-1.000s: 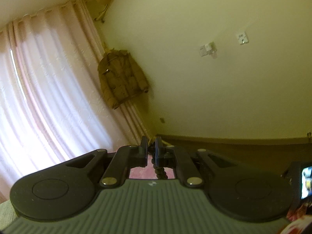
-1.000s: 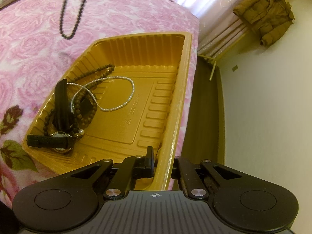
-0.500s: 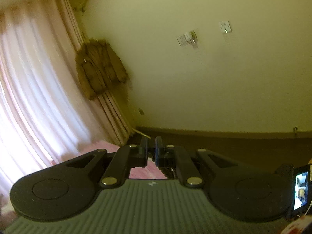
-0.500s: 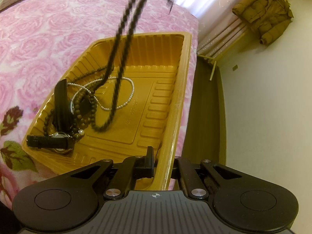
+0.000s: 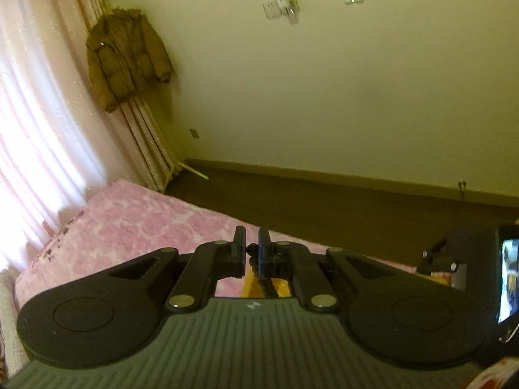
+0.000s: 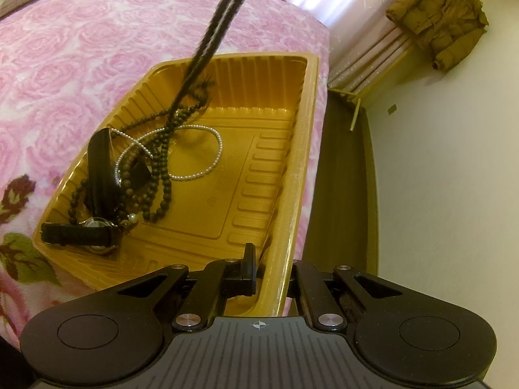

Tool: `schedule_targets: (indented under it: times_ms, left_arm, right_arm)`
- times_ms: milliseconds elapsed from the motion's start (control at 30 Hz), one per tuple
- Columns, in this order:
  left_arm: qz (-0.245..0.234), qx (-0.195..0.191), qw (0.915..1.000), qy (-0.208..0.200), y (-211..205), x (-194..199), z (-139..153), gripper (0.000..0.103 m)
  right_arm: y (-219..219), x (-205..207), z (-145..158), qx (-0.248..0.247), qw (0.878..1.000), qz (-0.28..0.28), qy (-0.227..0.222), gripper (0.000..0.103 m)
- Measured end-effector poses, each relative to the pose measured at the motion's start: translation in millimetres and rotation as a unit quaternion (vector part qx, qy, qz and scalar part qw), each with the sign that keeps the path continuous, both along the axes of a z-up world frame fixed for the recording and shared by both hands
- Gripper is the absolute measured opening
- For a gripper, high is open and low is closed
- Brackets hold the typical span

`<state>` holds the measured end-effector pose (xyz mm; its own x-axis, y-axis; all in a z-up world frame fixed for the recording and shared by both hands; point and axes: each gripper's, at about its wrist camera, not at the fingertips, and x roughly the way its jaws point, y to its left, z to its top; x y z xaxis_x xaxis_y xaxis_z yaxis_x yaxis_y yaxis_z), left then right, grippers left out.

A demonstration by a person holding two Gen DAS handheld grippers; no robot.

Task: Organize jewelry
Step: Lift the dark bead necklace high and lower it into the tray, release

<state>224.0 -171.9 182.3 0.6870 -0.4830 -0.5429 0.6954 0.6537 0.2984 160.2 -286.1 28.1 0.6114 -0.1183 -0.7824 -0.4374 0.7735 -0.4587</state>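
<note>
My left gripper (image 5: 251,249) is shut on a dark bead necklace (image 5: 263,283) that hangs down from its fingers. In the right wrist view the same necklace (image 6: 214,39) drops from above into a gold plastic tray (image 6: 305,103), its lower end resting among the jewelry there. The tray holds a pearl necklace (image 6: 207,168), brown bead strands (image 6: 162,175) and a black-strap watch (image 6: 94,230). My right gripper (image 6: 271,267) is shut on the tray's near right rim.
The tray sits on a bed with a pink rose-pattern cover (image 6: 65,48), close to its right edge. Beyond the edge are a dark floor (image 6: 340,194), a cream wall, curtains and a hanging brown jacket (image 6: 441,22).
The left gripper has carried the hanging bead necklace from over the bed cover to over the tray and lowered it, so its end now lies in the tray. The right gripper has not moved.
</note>
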Motion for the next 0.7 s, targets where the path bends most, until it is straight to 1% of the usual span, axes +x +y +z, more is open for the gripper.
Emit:
schedule_targets:
  times_ms: [133, 400, 700]
  left_arm:
    - [-0.003, 0.010, 0.9999, 0.013, -2, 2, -18, 0.006]
    - [-0.002, 0.013, 0.9990, 0.043, -8, 9, -47, 0.006]
    - [-0.001, 0.011, 0.9977, 0.067, -10, 14, -66, 0.006]
  right_arm:
    - [-1, 0, 0, 0.001, 1.000, -0.001, 0.001, 0.005]
    - [-1, 1, -1, 0.001, 1.000, -0.003, 0.002, 0.005]
    - [-4, 3, -3, 0.003, 1.000, -0.004, 0.003, 0.005]
